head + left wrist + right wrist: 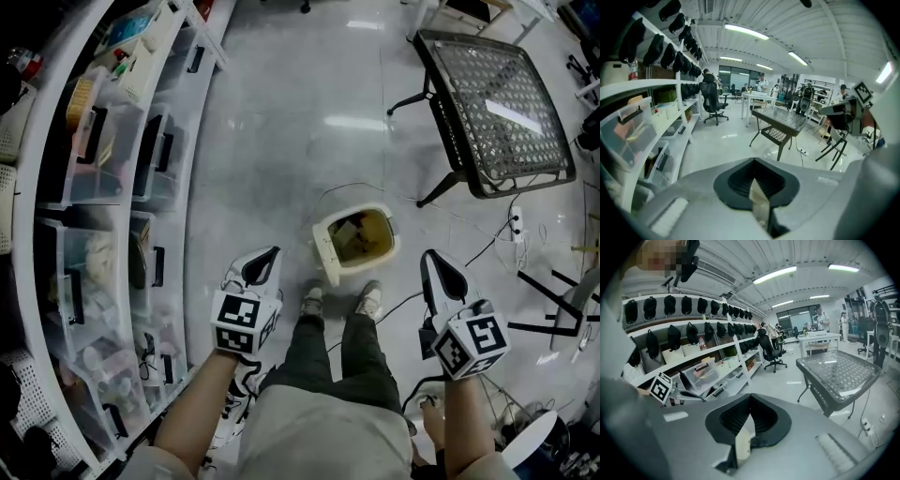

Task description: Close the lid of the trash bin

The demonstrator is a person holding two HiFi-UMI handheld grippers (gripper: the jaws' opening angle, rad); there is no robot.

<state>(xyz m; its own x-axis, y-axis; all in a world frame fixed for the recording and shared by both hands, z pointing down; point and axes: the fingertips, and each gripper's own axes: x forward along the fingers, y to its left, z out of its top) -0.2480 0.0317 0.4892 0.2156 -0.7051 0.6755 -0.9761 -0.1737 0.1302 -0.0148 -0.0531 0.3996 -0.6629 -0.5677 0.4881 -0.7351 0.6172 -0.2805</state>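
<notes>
Cream plastic trash bin (356, 246) sits on the floor (281, 141) by the shoes (312, 302), lid (324, 249) flipped open. I'm holding the left gripper (261, 266) and right gripper (439, 274) either side of it, fingers together and empty, probably because a closed tip can just nudge the lid down.

Inside the cream plastic trash bin (356, 236) by my feet, the brownish contents are too dim to name. Its lid (323, 251) shows only edge-on at the left rim. My legs in dark trousers (342, 347) hide the floor under me. Contents of the clear plastic shelf bins (103, 141) are blurred. In the left gripper view, the distant people (761, 82) are too small to tell apart.
</notes>
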